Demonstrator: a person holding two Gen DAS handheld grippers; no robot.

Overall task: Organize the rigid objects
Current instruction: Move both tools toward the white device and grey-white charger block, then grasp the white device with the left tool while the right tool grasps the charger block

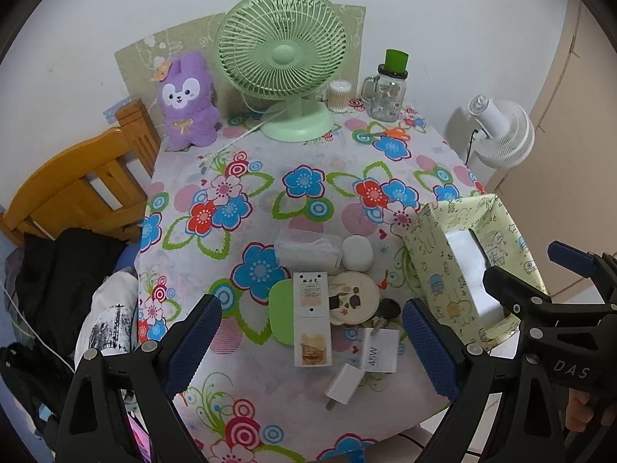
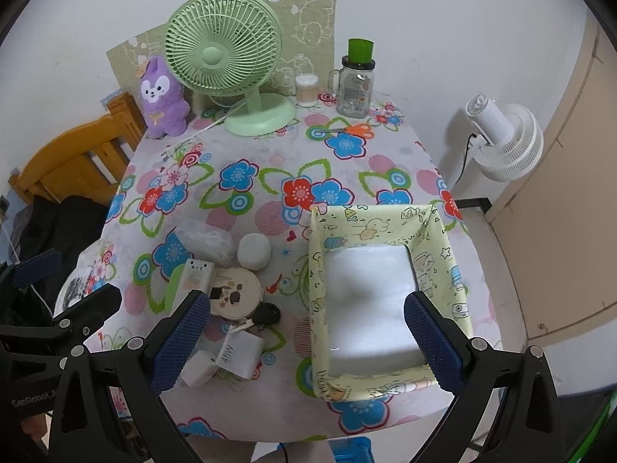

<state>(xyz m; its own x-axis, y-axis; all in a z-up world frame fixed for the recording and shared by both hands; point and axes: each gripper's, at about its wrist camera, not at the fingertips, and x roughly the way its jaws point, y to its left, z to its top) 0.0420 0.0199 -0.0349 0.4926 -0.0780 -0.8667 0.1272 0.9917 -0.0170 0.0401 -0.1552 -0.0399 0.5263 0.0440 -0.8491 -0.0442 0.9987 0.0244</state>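
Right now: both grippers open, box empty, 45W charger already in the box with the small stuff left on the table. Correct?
One error: the 45W charger is not in the box; it lies on the tablecloth beside it, as the right wrist view shows. Both grippers, left and right, are open, and the box is empty.

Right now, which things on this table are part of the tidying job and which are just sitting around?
For the job: patterned box, 45W charger, small white plug, round tin, tall white carton, keys.

Just lying about: green fan, purple plush, glass jar, cotton swabs.
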